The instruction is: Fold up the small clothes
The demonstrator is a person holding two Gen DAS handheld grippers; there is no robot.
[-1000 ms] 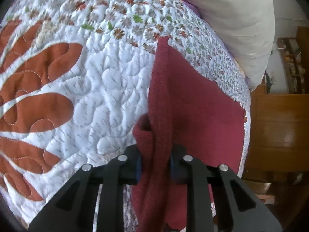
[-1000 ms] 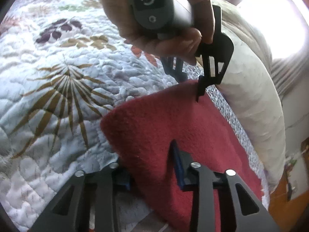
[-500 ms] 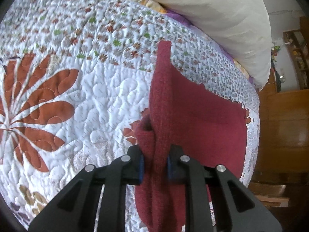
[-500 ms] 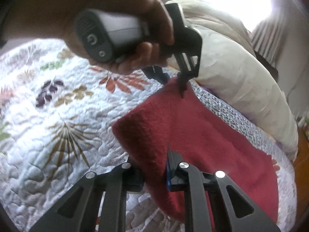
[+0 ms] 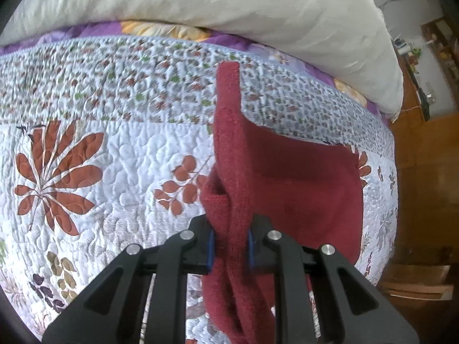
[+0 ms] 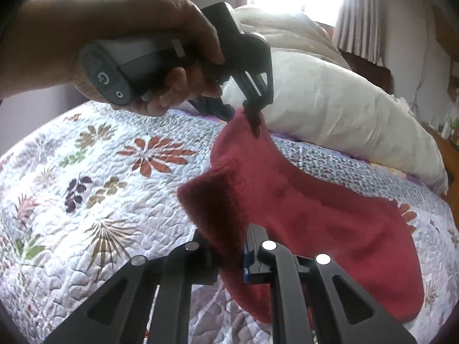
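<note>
since each gripper, left gripper and right gripper, is clamped on a corner, the red cloth hangs stretched above the quilted bed, ready to fold over i guess.

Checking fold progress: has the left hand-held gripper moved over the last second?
Yes. The left hand-held gripper, clamping the red cloth, has risen: in the right wrist view it climbed against the pillow.

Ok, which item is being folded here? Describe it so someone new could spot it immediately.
Start at the floral quilt covering the bed, below the big cream pillow. Lifted above its right side is a dark red knitted cloth, pinched at two edges by the left gripper and right gripper. It is the only plain, single-coloured fabric against the patterned quilt.
</note>
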